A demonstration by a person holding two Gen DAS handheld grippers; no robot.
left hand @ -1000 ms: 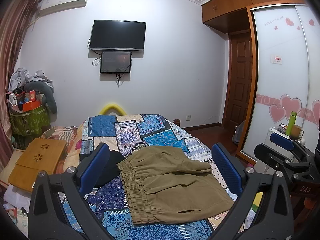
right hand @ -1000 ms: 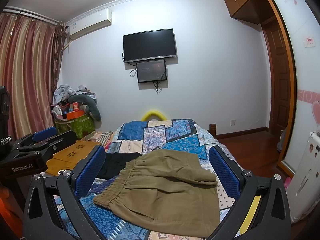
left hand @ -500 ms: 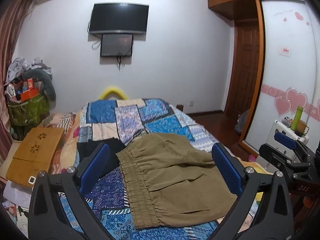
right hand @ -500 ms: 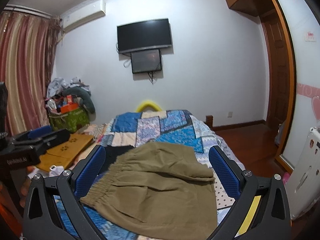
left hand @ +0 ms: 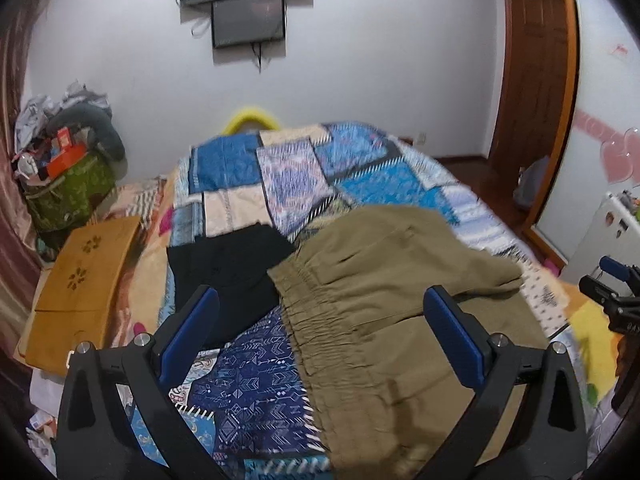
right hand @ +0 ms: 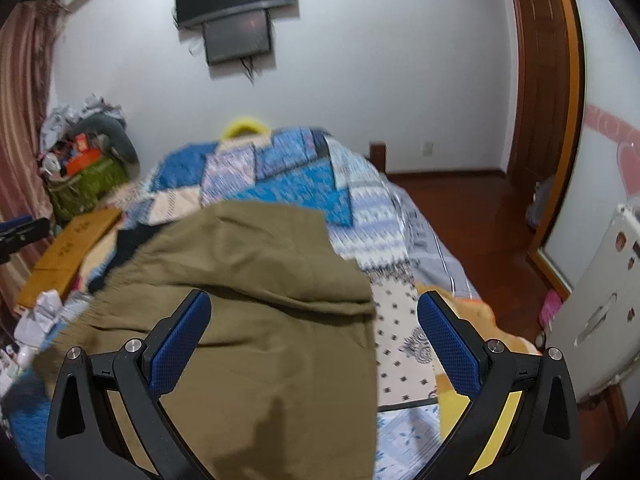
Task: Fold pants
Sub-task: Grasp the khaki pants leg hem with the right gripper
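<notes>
Olive-brown pants (left hand: pixel 392 304) lie partly folded on a patchwork bedspread (left hand: pixel 304 168), elastic waistband toward the left. They also show in the right wrist view (right hand: pixel 248 300). My left gripper (left hand: pixel 320 312) is open and empty, hovering over the waistband side. My right gripper (right hand: pixel 314 320) is open and empty, above the pants' right part and edge. The right gripper's tip shows at the far right of the left wrist view (left hand: pixel 612 284).
A black garment (left hand: pixel 228 264) lies left of the pants. A wooden lap tray (left hand: pixel 80 276) sits at the bed's left side, with a cluttered green bag (left hand: pixel 72 192) behind it. A white cabinet (right hand: pixel 600 300) and wardrobe stand right.
Both grippers have tilted down and moved closer to the pants, which now fill more of each view. Jaws stayed open. The pants have not moved.
</notes>
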